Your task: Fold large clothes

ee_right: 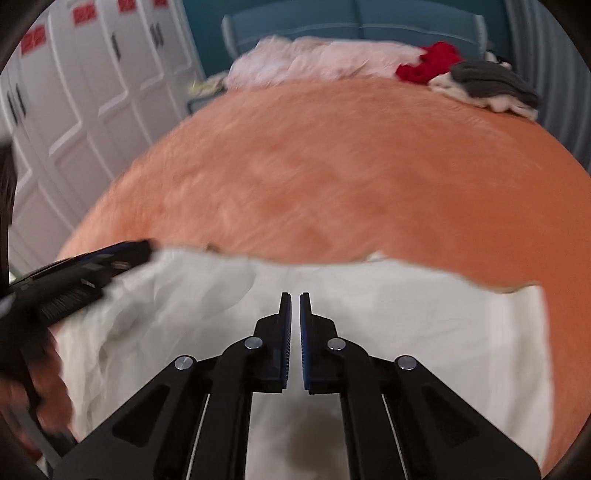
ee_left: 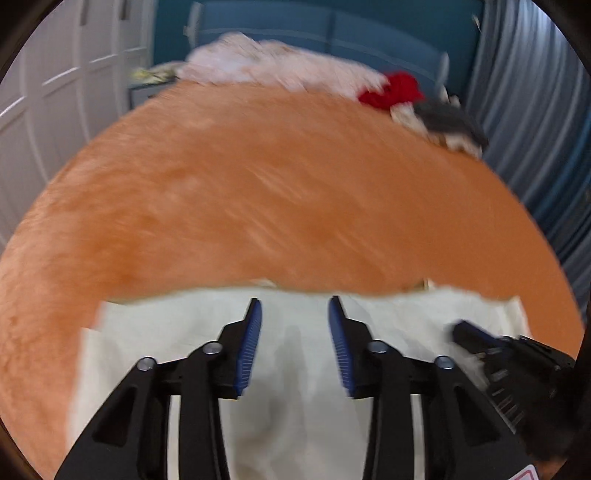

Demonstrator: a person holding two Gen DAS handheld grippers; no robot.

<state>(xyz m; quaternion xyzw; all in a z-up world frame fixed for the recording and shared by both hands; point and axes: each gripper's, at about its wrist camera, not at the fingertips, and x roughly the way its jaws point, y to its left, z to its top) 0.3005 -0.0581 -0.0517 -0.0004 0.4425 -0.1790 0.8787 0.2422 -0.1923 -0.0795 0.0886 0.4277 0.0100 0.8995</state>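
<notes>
White garment (ee_left: 295,369), large, lies spread flat on the near part of an orange bed cover (ee_left: 277,192); far edge of the cloth runs roughly straight across, a bit ragged, with a small turned-up corner toward the right. In the right wrist view the same white garment (ee_right: 424,332) shows wrinkles and a bunched fold on its left portion, smoother on the right. Both views motion-blurred.

Left gripper (ee_left: 295,310) hangs above the middle of the cloth, blue pads spread apart, nothing between them, cloth visible through the gap. It also shows at the left edge of the right wrist view, left gripper (ee_right: 140,249), tip at the cloth's far-left corner; contact there cannot be told because of blur.

Right gripper (ee_right: 295,299) is over the cloth centre, jaws pressed nearly together with just a thin slit, no fabric pinched in it. In the left wrist view the right gripper (ee_left: 465,332) comes in from the lower right, over the cloth's right part, blurred.

Far end of the bed: pale pink bedding pile (ee_left: 280,66), red garment (ee_left: 395,90), grey garment (ee_left: 447,118) on some whitish cloth. Blue headboard (ee_left: 332,33) behind. White panelled wardrobe doors (ee_right: 92,92) on the left, red labels near the top. Grey-blue curtain (ee_left: 528,110) on the right.
</notes>
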